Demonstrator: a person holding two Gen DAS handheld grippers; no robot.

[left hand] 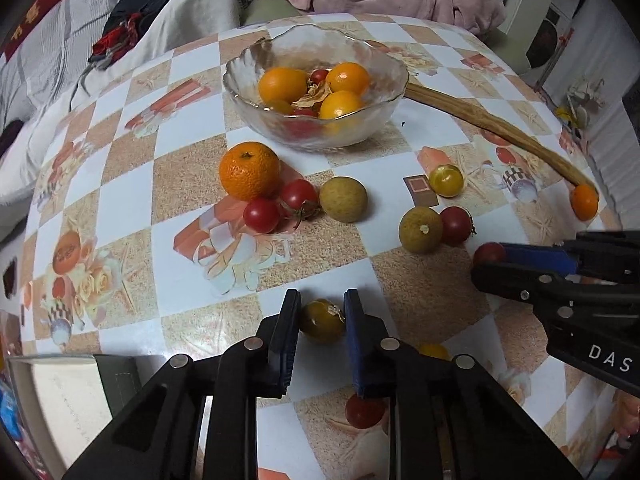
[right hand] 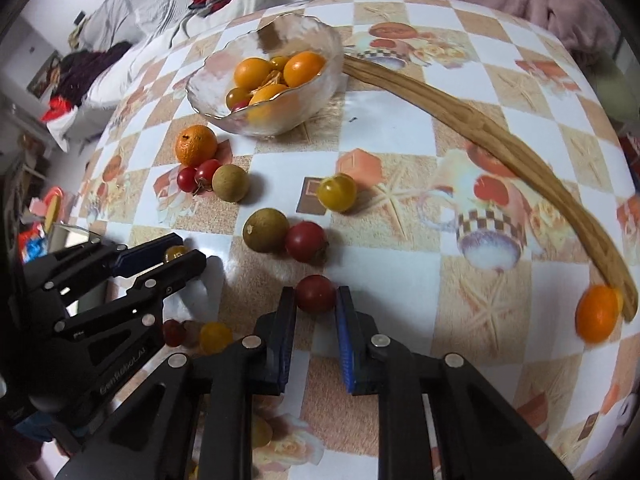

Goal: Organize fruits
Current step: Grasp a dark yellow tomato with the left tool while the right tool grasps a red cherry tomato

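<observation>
A glass bowl (left hand: 240, 92) (right hand: 200, 96) at the table's far side holds several oranges and small tomatoes. My left gripper (left hand: 322, 304) is closed around a yellow cherry tomato (left hand: 322, 321) (right hand: 174, 253) on the table. My right gripper (right hand: 316, 300) (left hand: 486, 262) is closed around a red cherry tomato (right hand: 315, 293) (left hand: 489, 253). A mandarin (left hand: 249, 170) (right hand: 196, 145), two red tomatoes (left hand: 280, 204), two brown longans (left hand: 343, 199) (left hand: 420, 229), a red tomato (left hand: 456, 225) and a yellow tomato (left hand: 446, 180) lie between bowl and grippers.
A long wooden stick (left hand: 492, 124) (right hand: 480, 128) curves from the bowl to the right edge, where a small orange (left hand: 584, 201) (right hand: 597, 312) sits. More tomatoes (left hand: 365, 411) (right hand: 215, 336) lie near the front edge. Bedding and pink clothes lie beyond the table.
</observation>
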